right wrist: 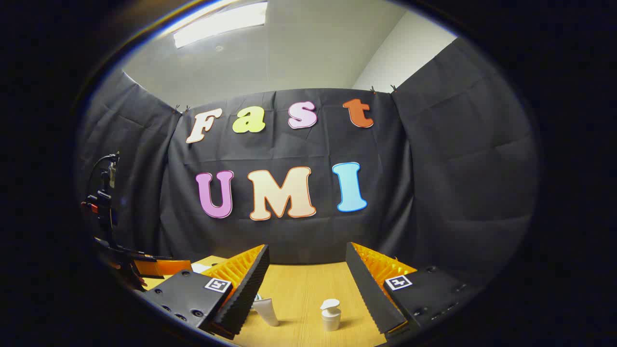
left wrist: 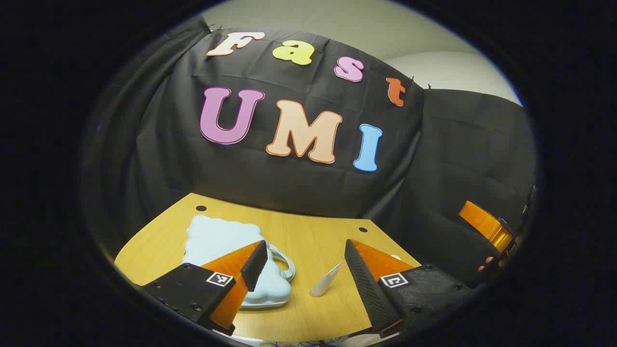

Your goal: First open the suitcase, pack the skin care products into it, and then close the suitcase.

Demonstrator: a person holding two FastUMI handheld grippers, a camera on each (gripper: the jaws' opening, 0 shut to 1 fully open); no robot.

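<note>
Hovering with the left gripper (left wrist: pixel 306 262) spread wide, nearer the shut suitcase (left wrist: pixel 226 250) lying low-left on the table (left wrist: pixel 318 236), right gripper (right wrist: pixel 306 277) spread too.

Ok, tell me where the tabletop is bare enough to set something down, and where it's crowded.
Left gripper view: bare wood lies between the suitcase and the table's far edge by the cloth, and along the near edge in front of the tube. Right gripper view: bare wood behind the tube and small bottle. Crowded: the strip from suitcase to tube to bottle.
</note>
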